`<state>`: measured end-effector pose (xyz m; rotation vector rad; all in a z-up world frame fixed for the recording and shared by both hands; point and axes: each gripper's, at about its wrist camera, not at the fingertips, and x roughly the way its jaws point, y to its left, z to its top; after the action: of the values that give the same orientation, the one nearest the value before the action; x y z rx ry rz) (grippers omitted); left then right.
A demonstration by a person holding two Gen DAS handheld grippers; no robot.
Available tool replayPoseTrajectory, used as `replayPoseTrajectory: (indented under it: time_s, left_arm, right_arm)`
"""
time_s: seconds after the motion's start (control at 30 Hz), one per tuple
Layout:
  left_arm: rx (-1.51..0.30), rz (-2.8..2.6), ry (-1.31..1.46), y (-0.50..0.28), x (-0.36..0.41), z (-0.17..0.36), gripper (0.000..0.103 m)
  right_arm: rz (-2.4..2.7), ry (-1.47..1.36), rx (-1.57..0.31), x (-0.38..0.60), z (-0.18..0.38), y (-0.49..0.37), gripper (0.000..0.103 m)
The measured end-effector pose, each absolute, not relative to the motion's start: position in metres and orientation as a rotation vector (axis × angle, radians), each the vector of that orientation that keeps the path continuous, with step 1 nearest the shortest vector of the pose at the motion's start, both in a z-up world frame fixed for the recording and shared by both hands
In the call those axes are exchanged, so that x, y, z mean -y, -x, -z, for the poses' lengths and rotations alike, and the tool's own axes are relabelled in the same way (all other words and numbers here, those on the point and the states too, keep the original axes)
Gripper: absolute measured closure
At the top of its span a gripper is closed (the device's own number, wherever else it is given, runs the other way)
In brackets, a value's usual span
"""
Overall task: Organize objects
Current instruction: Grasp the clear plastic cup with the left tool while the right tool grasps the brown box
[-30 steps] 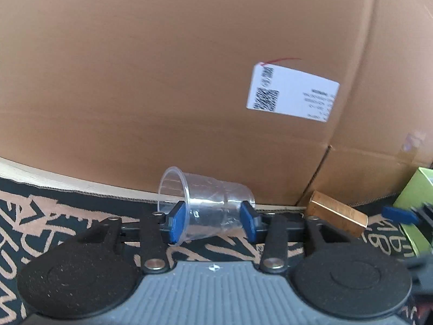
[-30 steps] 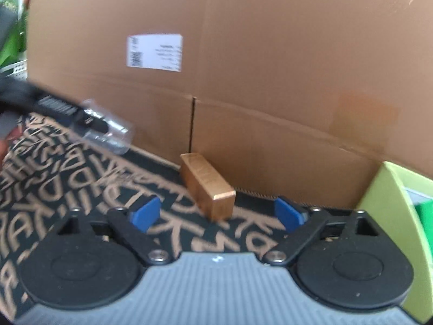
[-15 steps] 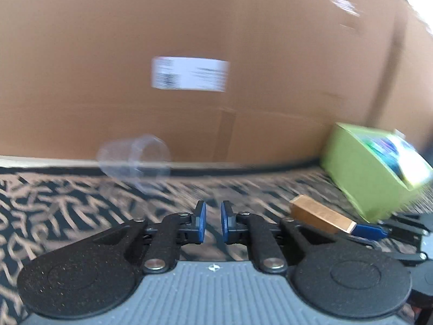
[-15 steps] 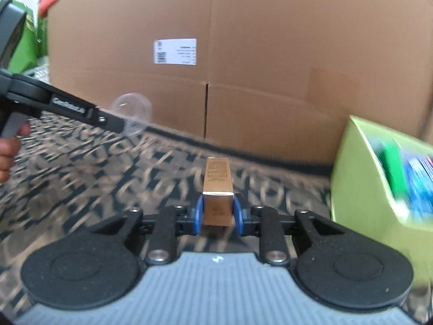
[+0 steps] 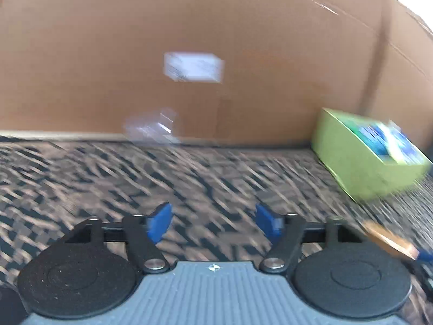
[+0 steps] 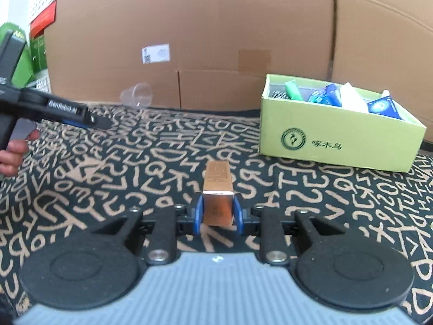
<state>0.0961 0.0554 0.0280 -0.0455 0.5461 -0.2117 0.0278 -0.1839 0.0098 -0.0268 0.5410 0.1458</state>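
A: Far left, right wrist view?
B: A hand (image 6: 12, 153) holds the left gripper (image 6: 104, 122), which reaches in toward the right over the lettered cloth (image 6: 113, 178).

A: Left gripper state?
B: Wide. Its jaws have just been opening, and in its own view the left gripper (image 5: 213, 223) has only cloth (image 5: 108, 178) showing between the blue pads (image 5: 159, 220).

A: Cup?
B: The clear cup (image 6: 137, 96) lies on its side at the far edge of the cloth, against the cardboard wall (image 6: 216, 32), free of both grippers. The left view shows the cup (image 5: 151, 130) blurred, at the foot of the wall (image 5: 135, 40), left of centre.

A: Centre?
B: The right gripper (image 6: 217, 214) is narrow, its pads (image 6: 199, 212) pressed on both sides of the copper box (image 6: 218, 189). The box points away from the camera, raised above the cloth.

A: Right?
B: The green carton (image 6: 338, 138) sits on the cloth at far right, near the wall, open-topped and filled with packets and tubes. In the left view, the carton (image 5: 360, 162) is also far right, and the copper box (image 5: 389, 239) shows blurred at the near right edge.
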Motion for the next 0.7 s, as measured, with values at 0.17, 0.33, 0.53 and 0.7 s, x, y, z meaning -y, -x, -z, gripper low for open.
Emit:
replayPoseTrajectory:
  time_s: [0.17,0.33,0.53,0.7]
  left_arm:
    - [-0.493,0.02,0.052,-0.154,-0.056,-0.034,0.021]
    - [-0.526,-0.1,0.034,-0.22,-0.044,-0.019,0.021]
    - [-0.573,-0.175,0.051,-0.264,-0.05,-0.007,0.021]
    - [-0.596,-0.182,0.101,-0.273,-0.078,0.0,0.052]
  right_arm:
    - [-0.17,0.015,-0.535,0.178,-0.005,-0.033,0.078]
    - [-0.149,0.006,-0.54,0.18,-0.003,-0.032,0.064]
    - [-0.131,0.008,-0.566,0.186,-0.001,-0.036,0.057]
    - [-0.141,-0.008,-0.577,0.183,0.003,-0.045,0.057]
